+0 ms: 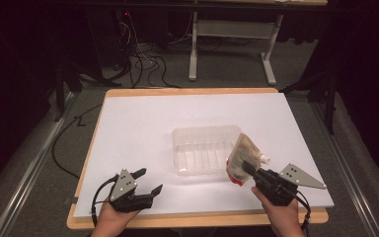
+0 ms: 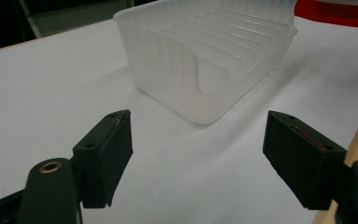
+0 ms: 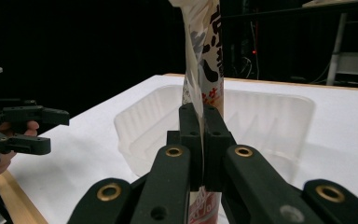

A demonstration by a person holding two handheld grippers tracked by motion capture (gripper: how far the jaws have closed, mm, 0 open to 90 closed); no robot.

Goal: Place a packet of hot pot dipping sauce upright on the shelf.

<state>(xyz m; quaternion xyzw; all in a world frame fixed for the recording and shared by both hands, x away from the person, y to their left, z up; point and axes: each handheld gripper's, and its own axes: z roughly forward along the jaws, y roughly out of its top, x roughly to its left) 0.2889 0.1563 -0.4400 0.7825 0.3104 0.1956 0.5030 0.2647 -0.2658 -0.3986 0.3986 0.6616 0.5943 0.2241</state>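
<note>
The right claw (image 1: 246,168) is clamped on the pouch (image 1: 243,157), long axis upright, spout to the right, beside the tray (image 1: 205,148). The left claw (image 1: 148,181) stands apart.

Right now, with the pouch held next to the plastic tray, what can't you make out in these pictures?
- Pouch print: in the right gripper view the top is cut off by the upper edge, and the right tool covers its lower part.
- Pouch in the left gripper view: just a red strip, cut off by the top edge.
- Tray floor near the pouch: hidden behind it in the high view.
- Pouch lettering: too small from the high view.
</note>
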